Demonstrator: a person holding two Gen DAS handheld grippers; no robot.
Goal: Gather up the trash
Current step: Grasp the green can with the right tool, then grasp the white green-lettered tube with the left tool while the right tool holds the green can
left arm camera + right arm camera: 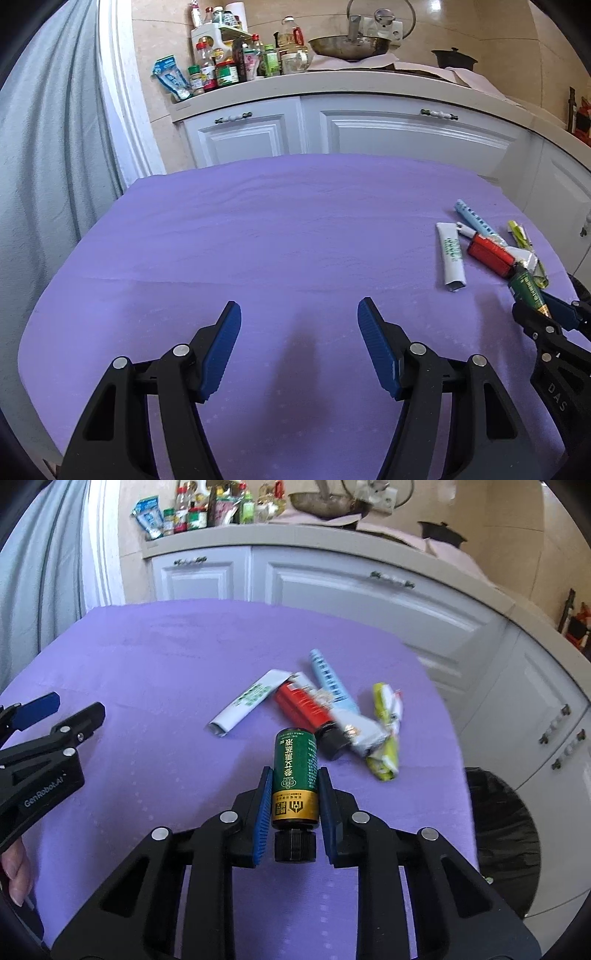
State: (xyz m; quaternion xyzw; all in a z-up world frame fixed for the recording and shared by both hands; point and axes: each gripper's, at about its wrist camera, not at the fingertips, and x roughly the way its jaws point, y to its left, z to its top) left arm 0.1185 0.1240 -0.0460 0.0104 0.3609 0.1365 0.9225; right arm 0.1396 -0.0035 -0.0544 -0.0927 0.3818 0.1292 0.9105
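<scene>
The right gripper clamps a small green bottle across its label, just near of the trash pile. Rigid, light and probably slick (grip mid-body, not the cap). The left gripper hovers wide apart, empty.

1. A table under a purple cloth carries everything; the cloth lies mostly flat, with faint creases across it.
2. Toward its right side (seen from the left wrist view) lies a small cluster: a white tube with green print, a red bottle with a black cap and a light blue tube.
3. A crumpled yellow-green wrapper lies at the cluster's outer edge.
</scene>
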